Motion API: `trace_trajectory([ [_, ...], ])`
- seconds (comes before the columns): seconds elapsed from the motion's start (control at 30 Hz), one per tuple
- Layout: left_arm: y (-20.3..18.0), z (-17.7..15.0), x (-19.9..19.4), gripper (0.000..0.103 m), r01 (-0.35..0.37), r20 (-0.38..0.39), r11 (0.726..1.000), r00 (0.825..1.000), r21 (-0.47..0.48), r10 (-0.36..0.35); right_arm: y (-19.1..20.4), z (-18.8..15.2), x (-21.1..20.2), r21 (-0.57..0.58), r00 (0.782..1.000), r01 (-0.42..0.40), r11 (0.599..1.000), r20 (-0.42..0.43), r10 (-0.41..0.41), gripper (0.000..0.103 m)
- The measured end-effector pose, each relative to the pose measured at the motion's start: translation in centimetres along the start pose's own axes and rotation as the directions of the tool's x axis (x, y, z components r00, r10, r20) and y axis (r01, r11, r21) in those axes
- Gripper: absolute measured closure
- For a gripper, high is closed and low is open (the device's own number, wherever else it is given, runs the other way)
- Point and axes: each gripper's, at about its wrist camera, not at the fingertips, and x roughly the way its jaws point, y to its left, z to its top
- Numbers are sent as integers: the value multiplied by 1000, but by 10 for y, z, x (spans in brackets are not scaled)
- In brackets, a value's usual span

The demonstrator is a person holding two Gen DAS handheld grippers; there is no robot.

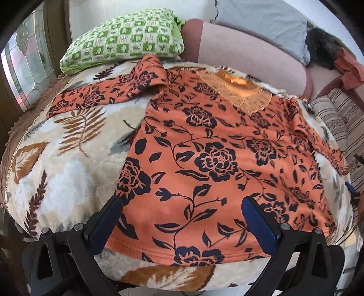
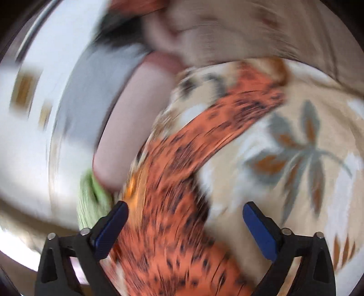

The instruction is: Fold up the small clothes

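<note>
The left tool [image 1: 182, 209] hangs low over the near hem of the top [image 1: 204, 164], its fingers [image 1: 259, 223] spread wide, one at the left edge of the hem and the other over the cloth further right. Nothing is between them, and whether the tips touch the cloth cannot be told. The tool points straight along the garment toward its neck.

The top is orange with dark flowers and lies flat, spread out on a leaf-print blanket [image 1: 59, 164] that covers a bed. Its left sleeve [image 1: 107, 93] reaches out and away to the left; the right sleeve [image 1: 323, 145] runs down the right side, rumpled. A lace yoke [image 1: 241, 93] sits at the far end by the neck.

Beyond the top lies a green pillow [image 1: 125, 41] at far left, then a pink bolster [image 1: 245, 57], with a grey pillow [image 1: 261, 20] on it at the back. Striped cloth [image 1: 341, 123] shows at the right edge.

In the right wrist view everything is smeared by motion. The right tool [image 2: 185, 214] is also spread wide and holds nothing, tilted over the top [image 2: 173, 216], with a sleeve [image 2: 227, 123] running away up to the right across the blanket [image 2: 284, 193]. The bolster [image 2: 136, 118] lies further left.
</note>
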Motion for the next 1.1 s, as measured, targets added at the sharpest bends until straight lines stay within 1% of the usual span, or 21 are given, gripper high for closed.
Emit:
trace_trajectory([
  [0.1,-2,5,12,0,-13,-21,1000,1000,7,13,-27,41,21,129,1000,-5,992,0,5,23],
  [0.23,-6,13,24,0,-29,-32,999,999,24,30,-39,70,42,189,999,-3,982,35,-4,25],
  [0.3,-6,16,30,0,-33,-34,999,999,25,33,-41,78,53,184,998,39,982,45,-47,25],
  [0.37,-5,17,36,0,-34,-40,999,999,23,35,-45,85,64,203,995,75,976,49,-87,30],
  [0.4,-4,18,39,0,-31,-45,999,999,20,31,-44,90,67,194,993,85,977,61,-99,36],
  [0.43,-3,18,42,0,-28,-51,999,998,17,29,-41,95,70,183,991,100,978,67,-113,45],
  [0.47,-1,18,45,0,-25,-60,1000,998,12,26,-38,101,73,167,986,137,976,70,-150,51],
  [0.53,2,19,48,0,-20,-64,1000,998,5,21,-37,108,77,147,977,187,971,72,-199,89],
  [0.57,5,19,49,0,-21,-59,1000,998,0,21,-32,110,79,129,972,208,969,83,-220,93],
  [0.6,8,18,49,0,-22,-53,1000,998,-5,22,-18,111,76,74,963,235,969,118,-242,94],
  [0.67,15,18,50,0,-21,-41,1000,999,-22,20,17,105,70,-54,958,246,968,169,-234,96],
  [0.7,19,18,51,0,-17,-39,999,999,-35,16,50,98,68,-149,959,238,960,193,-208,96],
  [0.77,28,18,51,0,-9,-34,998,999,-63,6,102,80,65,-279,966,203,939,212,-146,96],
  [0.8,34,18,50,0,-4,-25,997,1000,-81,2,144,63,66,-374,974,161,913,207,-86,96],
  [0.83,38,18,50,0,-2,-19,996,1000,-91,0,171,49,66,-434,979,131,891,201,-46,96],
  [0.87,44,18,48,0,1,-11,994,1000,-106,-2,208,27,69,-510,984,86,856,179,8,96],
  [0.9,50,18,47,0,3,-3,993,1000,-118,-4,230,11,73,-551,986,57,833,160,38,96],
  [0.97,61,17,45,0,3,6,991,1000,-137,-2,292,-43,89,-662,990,-28,749,84,111,96],
  [1.0,66,16,45,0,2,9,989,1000,-145,0,307,-62,97,-686,991,-50,726,56,121,96],
  [1.03,72,15,44,0,-1,12,988,1000,-154,3,328,-90,113,-714,992,-84,695,9,128,96],
  [1.1,84,13,43,0,-6,13,984,1000,-177,8,347,-134,141,-740,992,-116,663,-51,116,96],
])
